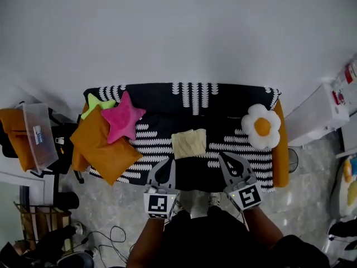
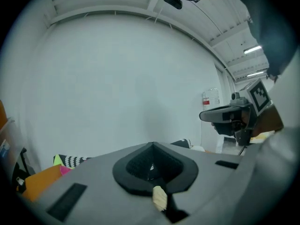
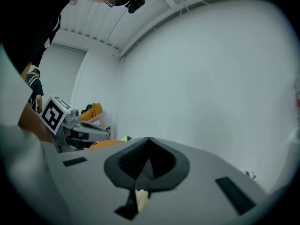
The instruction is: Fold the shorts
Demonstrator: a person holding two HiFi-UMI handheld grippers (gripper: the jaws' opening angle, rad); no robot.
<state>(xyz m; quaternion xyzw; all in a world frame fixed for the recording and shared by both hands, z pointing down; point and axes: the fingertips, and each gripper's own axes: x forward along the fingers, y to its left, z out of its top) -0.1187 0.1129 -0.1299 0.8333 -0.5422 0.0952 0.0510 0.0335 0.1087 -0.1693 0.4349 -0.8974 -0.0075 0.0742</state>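
One patterned couch [image 1: 234, 96] carries the folded cream shorts [image 1: 188, 143] mid-seat, nearer its front edge — a near-square bundle, its slightly longer side along the couch's length. We hold the left gripper [image 1: 167, 163] and right gripper [image 1: 226, 159] above that edge — jaws together, empty.

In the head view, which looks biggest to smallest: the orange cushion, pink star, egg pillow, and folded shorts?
1. orange cushion
2. pink star and egg pillow: about alike, too close to rank
3. folded shorts
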